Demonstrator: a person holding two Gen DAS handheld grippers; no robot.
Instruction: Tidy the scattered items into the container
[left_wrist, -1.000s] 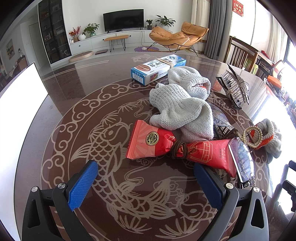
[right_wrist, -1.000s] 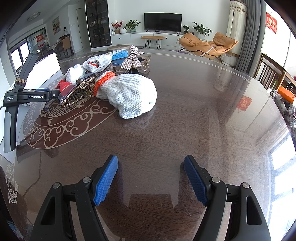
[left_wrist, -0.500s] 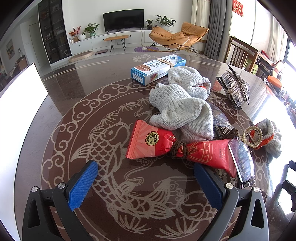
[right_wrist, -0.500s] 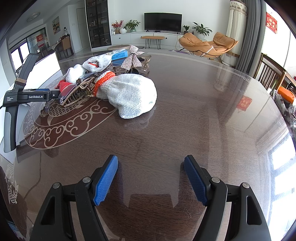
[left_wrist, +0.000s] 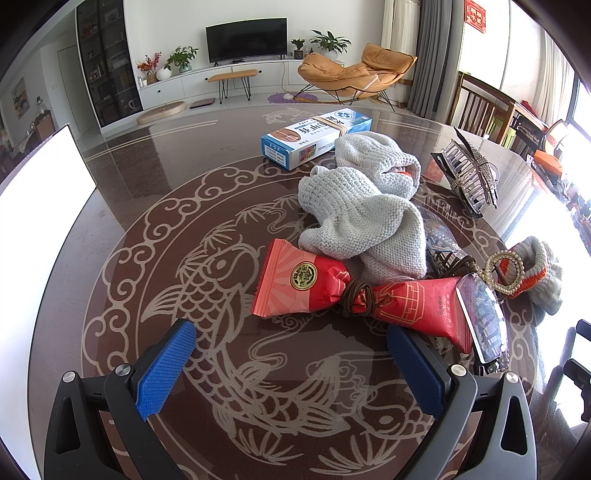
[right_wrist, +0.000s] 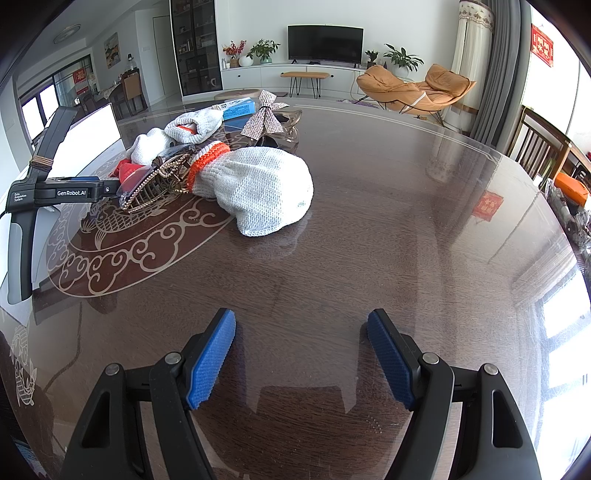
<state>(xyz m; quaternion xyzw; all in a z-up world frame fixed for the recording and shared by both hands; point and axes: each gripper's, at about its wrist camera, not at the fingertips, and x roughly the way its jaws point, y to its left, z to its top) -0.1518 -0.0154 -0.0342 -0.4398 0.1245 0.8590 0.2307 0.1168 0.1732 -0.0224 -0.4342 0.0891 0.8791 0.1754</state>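
Note:
My left gripper is open and empty, just short of a red snack packet tied with a brown hair band. Behind the packet lie grey knit gloves, a blue-white box and a rhinestone hair claw. To the right are a pearl hair tie on an orange-cuffed glove and a dark sparkly clip. My right gripper is open and empty over bare table, well short of the white glove with the orange cuff. The white container stands at the left.
The round dark table carries a koi pattern under glass. The left gripper's body shows at the left of the right wrist view. A bow clip lies behind the glove. Wooden chairs stand past the far right edge.

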